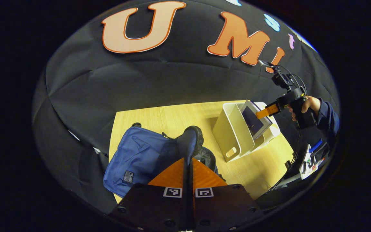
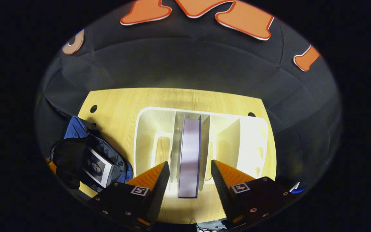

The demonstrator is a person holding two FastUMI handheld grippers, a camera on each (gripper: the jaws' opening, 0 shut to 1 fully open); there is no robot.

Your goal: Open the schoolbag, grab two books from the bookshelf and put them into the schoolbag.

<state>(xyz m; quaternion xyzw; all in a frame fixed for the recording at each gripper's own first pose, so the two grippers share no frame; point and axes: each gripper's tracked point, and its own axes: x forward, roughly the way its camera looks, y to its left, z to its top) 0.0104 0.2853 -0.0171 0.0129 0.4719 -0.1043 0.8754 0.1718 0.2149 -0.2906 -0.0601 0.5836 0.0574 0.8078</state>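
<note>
In the left gripper view, our left gripper [image 1: 188, 161] has its fingers pressed together on the dark flap [image 1: 190, 140] of the blue schoolbag [image 1: 137, 158] just ahead on the table [image 1: 172, 117]. In the right gripper view, our right gripper [image 2: 189, 174] is spread wide, a book [image 2: 189, 158] standing upright between its fingers in the white bookshelf [image 2: 147, 135]. Another book [image 2: 97, 167] sits in the schoolbag off to its left.

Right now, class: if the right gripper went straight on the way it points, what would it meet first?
The book standing in the white bookshelf. The right gripper is open, its fingers either side of the book's near edge, so it seems to meet that first; depth is unclear.
</note>
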